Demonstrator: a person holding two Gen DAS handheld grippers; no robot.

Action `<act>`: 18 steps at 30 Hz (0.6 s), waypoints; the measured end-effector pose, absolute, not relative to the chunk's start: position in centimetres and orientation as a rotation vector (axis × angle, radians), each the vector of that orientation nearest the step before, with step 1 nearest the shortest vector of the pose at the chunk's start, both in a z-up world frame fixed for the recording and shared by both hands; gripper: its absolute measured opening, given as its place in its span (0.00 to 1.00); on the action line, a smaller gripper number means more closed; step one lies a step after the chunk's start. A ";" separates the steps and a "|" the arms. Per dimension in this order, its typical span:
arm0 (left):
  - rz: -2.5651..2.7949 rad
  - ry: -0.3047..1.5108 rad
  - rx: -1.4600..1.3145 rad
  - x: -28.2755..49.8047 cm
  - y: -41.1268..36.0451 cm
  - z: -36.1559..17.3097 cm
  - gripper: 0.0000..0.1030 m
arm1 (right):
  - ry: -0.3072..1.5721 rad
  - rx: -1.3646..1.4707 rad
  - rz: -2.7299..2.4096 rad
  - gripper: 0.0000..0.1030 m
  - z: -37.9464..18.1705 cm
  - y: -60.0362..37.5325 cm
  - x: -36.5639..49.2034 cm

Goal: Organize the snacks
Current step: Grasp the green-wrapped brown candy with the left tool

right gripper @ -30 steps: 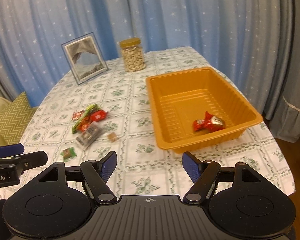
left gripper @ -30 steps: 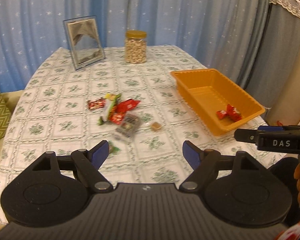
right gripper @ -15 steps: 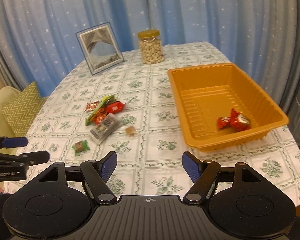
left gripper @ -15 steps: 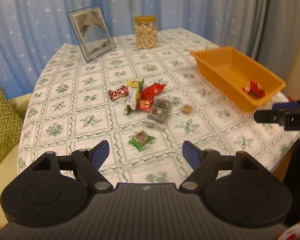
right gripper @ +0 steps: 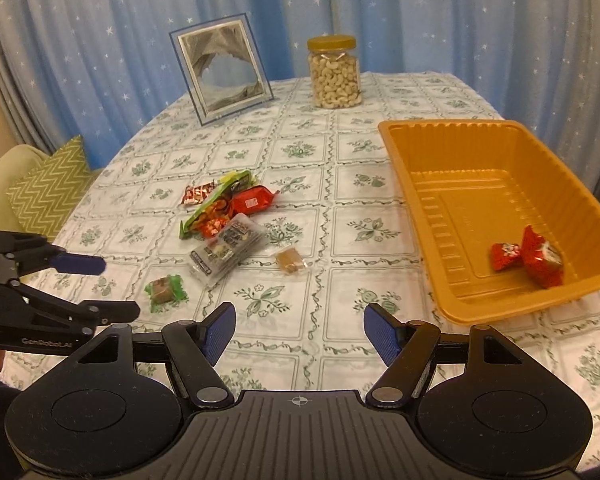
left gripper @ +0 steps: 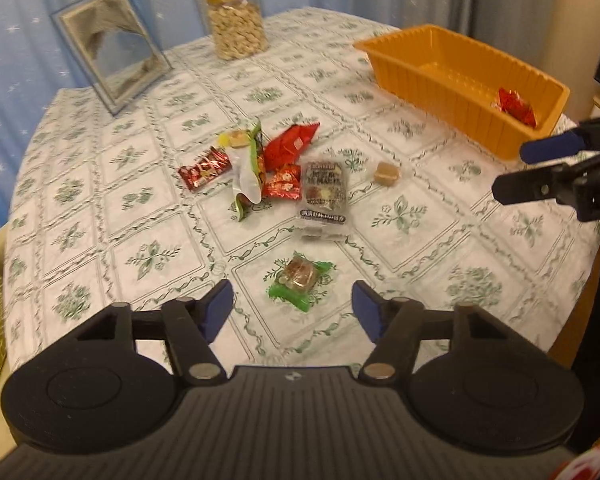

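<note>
Landmark: tray (right gripper: 412, 184)
In tray: two wrapped snacks (right gripper: 528, 256)
Left of tray: snack pile (right gripper: 228, 216)
Behind tray: jar (right gripper: 334, 72)

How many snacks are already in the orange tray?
2: two red-wrapped snacks, one and another, lie touching near a corner of the orange tray. Nothing else shows inside it.

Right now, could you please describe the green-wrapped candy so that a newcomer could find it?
On the table, find the snack pile left of the orange tray. The green-wrapped candy lies alone nearer the table's edge, in front of the open left gripper: the only green square wrapper.
</note>
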State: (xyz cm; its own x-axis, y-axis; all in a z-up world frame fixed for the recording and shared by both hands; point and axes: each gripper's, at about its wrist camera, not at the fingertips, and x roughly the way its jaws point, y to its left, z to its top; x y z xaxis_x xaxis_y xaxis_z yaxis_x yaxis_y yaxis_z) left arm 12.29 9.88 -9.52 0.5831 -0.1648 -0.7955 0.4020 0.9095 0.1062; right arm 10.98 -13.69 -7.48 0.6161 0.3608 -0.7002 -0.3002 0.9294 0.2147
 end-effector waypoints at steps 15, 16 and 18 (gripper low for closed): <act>-0.464 0.928 0.291 15.8 9.7 -12.7 0.20 | 0.867 0.053 0.388 0.70 -9.9 -11.5 14.6; -0.458 0.932 0.281 15.8 9.8 -12.6 0.20 | 0.866 0.052 0.389 0.70 -10.0 -11.4 14.8; -0.443 0.942 0.258 15.9 9.8 -12.5 0.18 | 0.865 0.048 0.395 0.70 -10.2 -11.1 15.3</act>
State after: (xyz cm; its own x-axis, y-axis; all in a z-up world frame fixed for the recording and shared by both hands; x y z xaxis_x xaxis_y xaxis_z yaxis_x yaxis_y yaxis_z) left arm 15.88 9.83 -12.45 0.5082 -0.2524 -0.8234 0.4729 0.8808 0.0220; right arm 15.33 -11.08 -10.20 0.5809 0.3569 -0.7315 -0.3182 0.9268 0.1996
